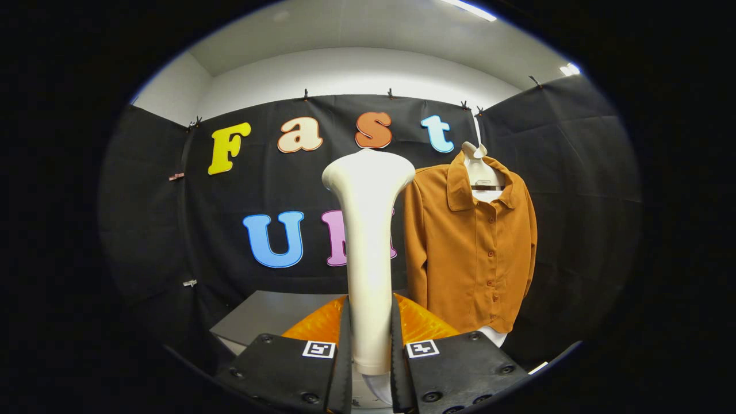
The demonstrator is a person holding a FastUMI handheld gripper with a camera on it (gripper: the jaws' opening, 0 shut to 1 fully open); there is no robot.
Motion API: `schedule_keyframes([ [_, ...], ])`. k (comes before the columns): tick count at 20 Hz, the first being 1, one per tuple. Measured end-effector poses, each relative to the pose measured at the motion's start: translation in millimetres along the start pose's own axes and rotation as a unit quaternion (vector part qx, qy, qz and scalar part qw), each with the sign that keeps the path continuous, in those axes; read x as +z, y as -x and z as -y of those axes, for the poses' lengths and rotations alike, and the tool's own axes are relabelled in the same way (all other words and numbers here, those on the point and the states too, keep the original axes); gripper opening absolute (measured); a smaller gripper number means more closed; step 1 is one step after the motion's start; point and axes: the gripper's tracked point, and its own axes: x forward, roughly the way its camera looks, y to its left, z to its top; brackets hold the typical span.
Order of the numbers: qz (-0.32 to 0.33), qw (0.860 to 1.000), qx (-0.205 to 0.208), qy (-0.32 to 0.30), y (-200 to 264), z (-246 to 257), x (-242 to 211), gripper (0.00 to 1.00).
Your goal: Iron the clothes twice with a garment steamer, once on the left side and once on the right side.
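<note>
Gripper (371, 345): 2 fingers pressed against both sides of steamer handle, pinching it; marker tag on each finger body
Steamer (368, 230): cream, upright between fingers, narrow handle widening to flared head at top; head level with shirt collar, just left of shirt; contact between the 2 not determinable
Shirt (471, 247): rust-orange, buttoned front, collar open, hung on pale hanger (475, 150) against black booth wall (575, 172), beyond fingers and to their right; white garment showing at neck and below hem
Orange ribbed part (316, 325): behind fingers, either side of handle
Grey table (264, 316): beyond fingers, left of shirt
</note>
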Motion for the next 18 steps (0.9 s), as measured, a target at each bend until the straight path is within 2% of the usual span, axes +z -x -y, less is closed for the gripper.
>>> schedule_keyframes([
  [18,0.001,1.000,0.000,-0.001,-3.3,-4.8,1.1,0.30],
])
